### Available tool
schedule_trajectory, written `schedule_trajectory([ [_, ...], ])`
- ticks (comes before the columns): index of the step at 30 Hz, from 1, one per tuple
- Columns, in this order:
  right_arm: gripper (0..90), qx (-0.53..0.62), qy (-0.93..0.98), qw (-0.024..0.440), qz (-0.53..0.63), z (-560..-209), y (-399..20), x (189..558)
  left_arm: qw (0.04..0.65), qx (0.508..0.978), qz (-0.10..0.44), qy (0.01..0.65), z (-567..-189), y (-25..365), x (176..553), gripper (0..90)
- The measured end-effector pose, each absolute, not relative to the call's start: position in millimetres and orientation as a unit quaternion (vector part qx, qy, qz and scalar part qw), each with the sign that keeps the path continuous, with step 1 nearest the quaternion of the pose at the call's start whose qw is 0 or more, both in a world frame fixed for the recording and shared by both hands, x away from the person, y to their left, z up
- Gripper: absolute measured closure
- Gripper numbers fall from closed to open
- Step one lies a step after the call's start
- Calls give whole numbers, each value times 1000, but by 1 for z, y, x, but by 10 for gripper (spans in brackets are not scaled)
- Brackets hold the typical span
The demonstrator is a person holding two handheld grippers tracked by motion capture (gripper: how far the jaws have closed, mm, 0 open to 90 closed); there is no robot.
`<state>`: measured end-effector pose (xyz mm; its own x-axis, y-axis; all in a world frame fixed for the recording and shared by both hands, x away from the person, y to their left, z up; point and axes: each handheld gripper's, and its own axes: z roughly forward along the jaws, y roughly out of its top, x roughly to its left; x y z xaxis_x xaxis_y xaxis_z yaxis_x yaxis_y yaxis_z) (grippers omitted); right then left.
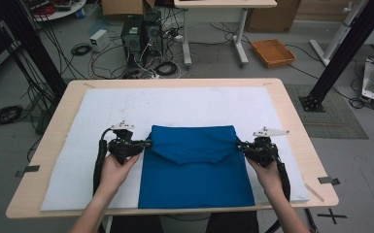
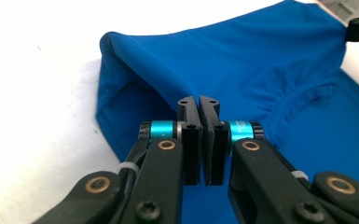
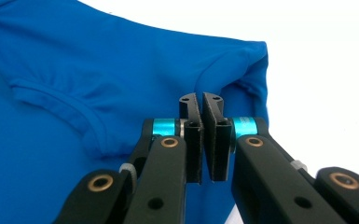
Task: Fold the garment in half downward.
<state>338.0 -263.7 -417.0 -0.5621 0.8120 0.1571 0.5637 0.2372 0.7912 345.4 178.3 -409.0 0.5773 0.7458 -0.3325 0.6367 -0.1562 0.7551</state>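
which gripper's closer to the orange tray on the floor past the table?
Right. The right gripper grips the blue shirt at its right edge, on the orange tray's side; the left gripper grips the shirt's left edge, farther off.

Plain royal-blue shirt (image 1: 196,170) on a white mat (image 1: 77,145), light wooden table (image 1: 296,131).

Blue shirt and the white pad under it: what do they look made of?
Shirt: looks like a thin, smooth knit, maybe synthetic jersey; it drapes in soft folds, has a faint sheen and a stitched neckline. Exact fibre can't be told.
Pad: looks like matte white felt or foam sheet; slightly fuzzy, with a visible thick edge on the wooden-looking table.
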Motion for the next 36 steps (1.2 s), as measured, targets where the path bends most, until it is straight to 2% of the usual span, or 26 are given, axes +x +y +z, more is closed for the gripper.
schedule_trajectory([
  [10,873,434,779,133,433,-412,-276,302,474,758,29,446,-408,186,307,873],
  [20,873,419,785,123,440,-413,-278,263,463,779,34,422,-407,180,272,873],
  [36,873,407,791,108,444,-412,-283,219,460,787,-3,410,-407,184,239,873],
])
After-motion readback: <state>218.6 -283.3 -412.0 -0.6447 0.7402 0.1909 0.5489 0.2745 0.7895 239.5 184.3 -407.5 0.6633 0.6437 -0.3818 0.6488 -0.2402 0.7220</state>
